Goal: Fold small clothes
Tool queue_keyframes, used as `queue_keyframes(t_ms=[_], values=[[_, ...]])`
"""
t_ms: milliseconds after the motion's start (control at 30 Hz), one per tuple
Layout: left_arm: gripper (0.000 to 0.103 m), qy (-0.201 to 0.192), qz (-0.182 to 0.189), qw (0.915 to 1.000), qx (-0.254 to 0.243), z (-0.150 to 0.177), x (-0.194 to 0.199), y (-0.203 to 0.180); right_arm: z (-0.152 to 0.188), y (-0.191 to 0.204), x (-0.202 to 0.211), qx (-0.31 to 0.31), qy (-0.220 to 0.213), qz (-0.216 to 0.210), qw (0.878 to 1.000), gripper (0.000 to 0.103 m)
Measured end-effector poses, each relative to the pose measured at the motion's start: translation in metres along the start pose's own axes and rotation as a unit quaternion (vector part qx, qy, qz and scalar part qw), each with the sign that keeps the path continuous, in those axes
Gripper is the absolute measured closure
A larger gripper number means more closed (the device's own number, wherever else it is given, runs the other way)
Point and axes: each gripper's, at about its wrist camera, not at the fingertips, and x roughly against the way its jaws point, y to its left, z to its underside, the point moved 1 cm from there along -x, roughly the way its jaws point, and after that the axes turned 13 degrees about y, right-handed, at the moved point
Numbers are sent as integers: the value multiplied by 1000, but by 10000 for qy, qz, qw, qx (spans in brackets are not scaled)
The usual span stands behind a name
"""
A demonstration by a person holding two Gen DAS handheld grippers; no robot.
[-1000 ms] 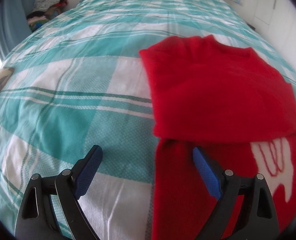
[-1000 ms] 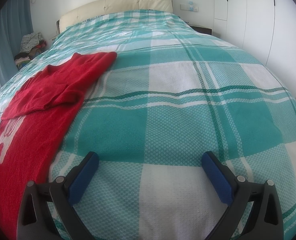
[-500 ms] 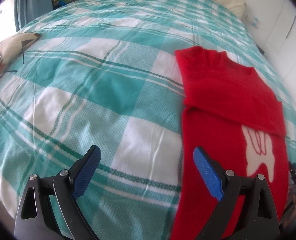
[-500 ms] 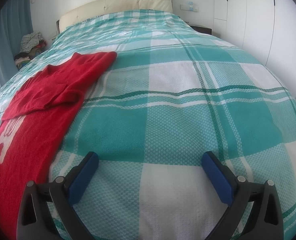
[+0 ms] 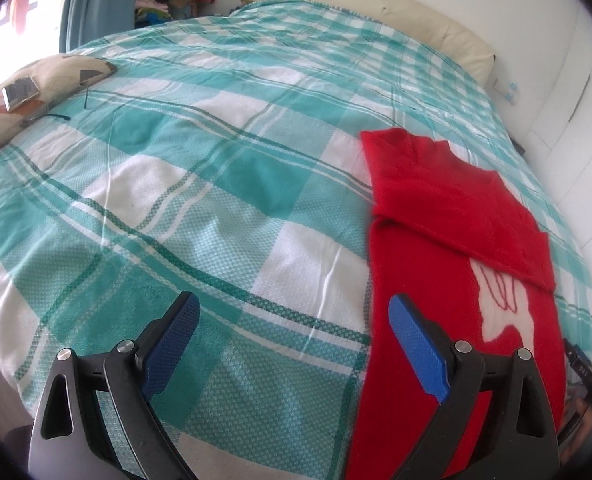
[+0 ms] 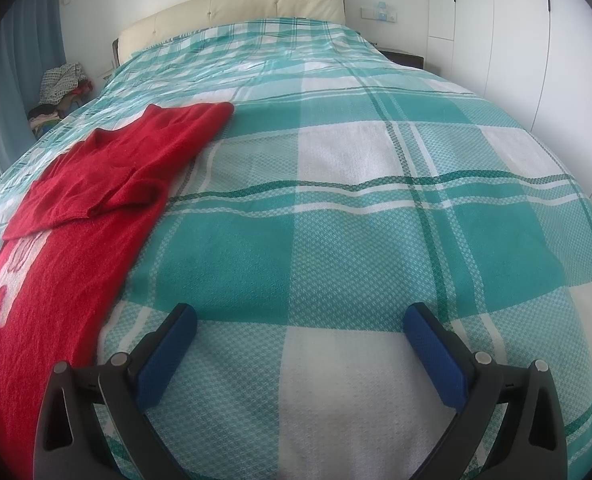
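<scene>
A wide bed under a teal-and-white checked woven cover (image 6: 376, 220) fills the room, and the red knitted sweater with a white motif (image 5: 456, 248) lies lengthwise on it, long axis running from the foot toward the cream padded headboard (image 6: 235, 12), sleeves folded across its upper half. The left gripper (image 5: 293, 340) hangs nearer, its right finger over the sweater's left edge; the right gripper (image 6: 300, 344) hovers over bare cover, sweater to its left. Both gape wide, holding nothing. A patterned cushion (image 5: 35, 84) sits well apart; nothing blocks the way.

No readable txt, no labels or nos., red sweater (image 5: 448, 208) has white motif only
</scene>
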Motion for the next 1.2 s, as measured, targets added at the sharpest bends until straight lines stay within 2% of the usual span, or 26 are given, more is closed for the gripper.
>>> queue_keyframes(t_ms=[467, 567, 667, 700, 800, 900, 933, 1000, 1067, 1167, 1200], values=[[7, 16, -5, 10000, -9, 10, -1, -4, 0, 0, 0, 2, 5, -4, 10000, 0], [7, 58, 235, 9997, 10, 15, 11, 1, 0, 0, 1, -1, 27, -3, 10000, 1], [7, 290, 563, 9979, -133, 28, 24, 3, 3, -1, 19, -135, 107, 76, 9998, 3], [7, 373, 629, 9971, -229, 35, 29, 2, 8, -2, 32, -208, 59, -73, 9997, 3], [7, 714, 663, 9928, -703, 58, 38, -9, 31, 3, 76, -141, 103, -1034, 9945, 3], [8, 1099, 534, 9863, -1108, 83, 36, -23, 64, 18, 106, 164, 554, -2037, 9773, 3], [13, 1192, 524, 9843, -1195, 90, 36, -27, 77, 24, 112, 250, 732, -2292, 9703, 3], [20, 1402, 593, 9804, -1250, 103, 32, -35, 100, 37, 116, 363, 1039, -2538, 9610, 5], [22, 1482, 633, 9783, -1301, 111, 30, -41, 119, 49, 111, 420, 1345, -2649, 9539, 8], [31, 1517, 547, 9765, -1428, 118, 27, -46, 136, 67, 95, 530, 1636, -2767, 9454, 27], [33, 1549, 572, 9761, -1411, 119, 27, -45, 139, 71, 88, 505, 1706, -2755, 9447, 29]])
